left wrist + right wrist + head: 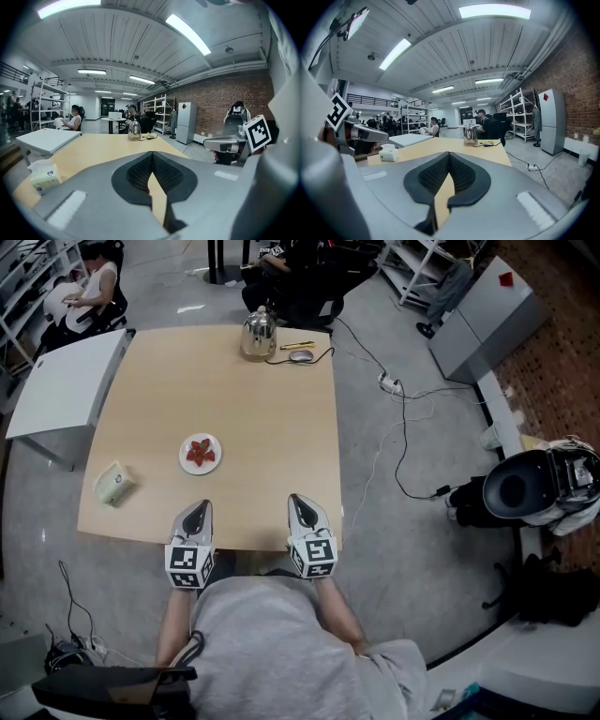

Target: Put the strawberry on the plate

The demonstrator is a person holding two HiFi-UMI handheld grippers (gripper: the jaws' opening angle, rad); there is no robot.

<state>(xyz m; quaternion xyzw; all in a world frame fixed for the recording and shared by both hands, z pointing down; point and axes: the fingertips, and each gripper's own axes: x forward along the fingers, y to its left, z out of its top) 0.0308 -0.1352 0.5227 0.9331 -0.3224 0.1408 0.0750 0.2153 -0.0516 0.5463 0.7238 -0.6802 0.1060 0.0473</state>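
Red strawberry [199,453] with green bits showing, maybe more than one piece, can't tell. It lies in the middle of a small round white plate [215,466]. Plate sits flat on tan bench [272,409], left of centre, nearer the front edge.

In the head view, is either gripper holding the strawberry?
No: the strawberry lies on the white plate, apart from the left gripper and the right gripper at the near edge of the table.
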